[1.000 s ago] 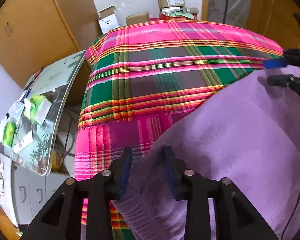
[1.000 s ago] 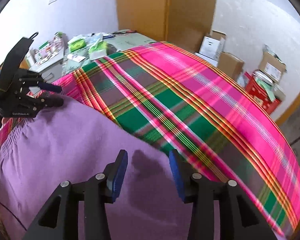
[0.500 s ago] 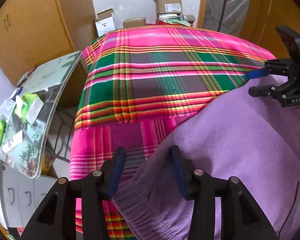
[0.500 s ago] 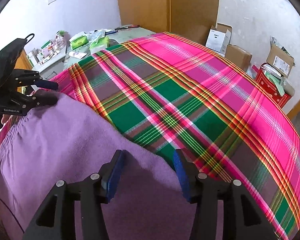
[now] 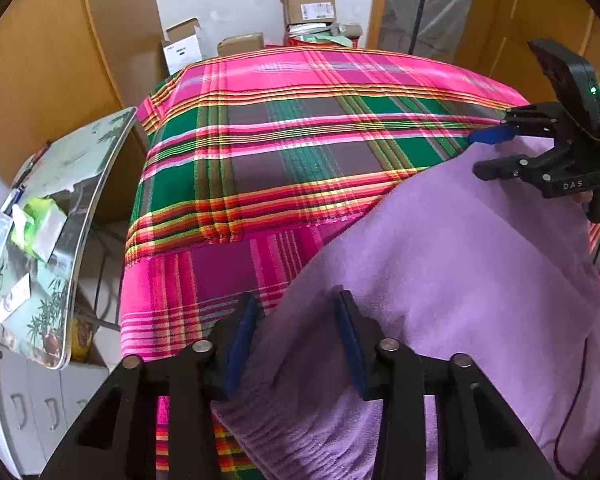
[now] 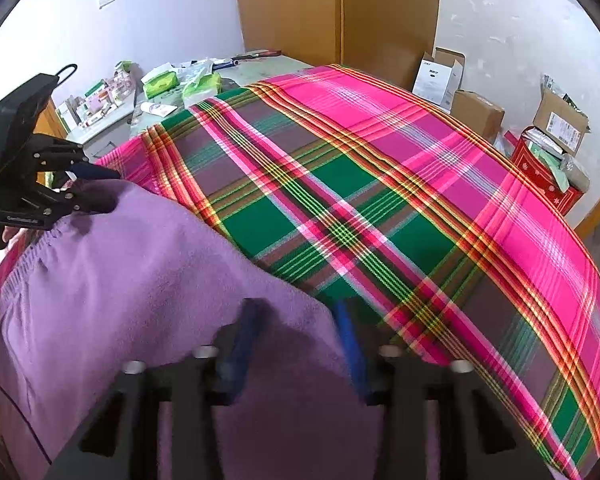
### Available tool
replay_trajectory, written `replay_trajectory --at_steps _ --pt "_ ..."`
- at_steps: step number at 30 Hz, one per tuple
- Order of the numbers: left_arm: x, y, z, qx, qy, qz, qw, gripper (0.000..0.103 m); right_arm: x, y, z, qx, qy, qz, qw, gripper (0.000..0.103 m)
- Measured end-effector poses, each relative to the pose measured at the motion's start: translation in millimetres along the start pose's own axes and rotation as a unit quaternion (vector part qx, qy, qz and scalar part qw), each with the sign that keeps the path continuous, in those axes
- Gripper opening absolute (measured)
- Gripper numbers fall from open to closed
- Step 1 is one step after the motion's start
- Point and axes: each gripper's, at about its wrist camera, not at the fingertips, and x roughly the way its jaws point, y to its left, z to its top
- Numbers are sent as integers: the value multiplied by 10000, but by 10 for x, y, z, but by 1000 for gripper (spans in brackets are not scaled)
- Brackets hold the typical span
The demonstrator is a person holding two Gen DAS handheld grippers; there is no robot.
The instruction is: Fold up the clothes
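While both grippers, left gripper (image 5: 296, 334) and right gripper (image 6: 296, 336), gape over the purple garment (image 5: 460, 264), one smooth layer shows; its fold count is unreadable.

Compared with one second ago, both grippers are drawn back and raised. The purple garment (image 5: 460, 280) now covers less of the plaid cloth (image 5: 284, 152); its edge is retreated toward 5 o'clock. In the left view, the right gripper (image 5: 484, 152) appears fuller at 3 o'clock.
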Motion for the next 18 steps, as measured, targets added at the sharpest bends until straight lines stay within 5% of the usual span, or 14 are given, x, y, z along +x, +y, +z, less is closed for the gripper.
replay_trajectory --at_steps 3,18 --pt "-6 -30 -1 48 -30 4 10000 6 -19 -3 -8 45 41 50 10000 10" --pt "-365 -209 -21 53 -562 340 9978 4 -834 588 -201 51 -791 -848 9932 6"
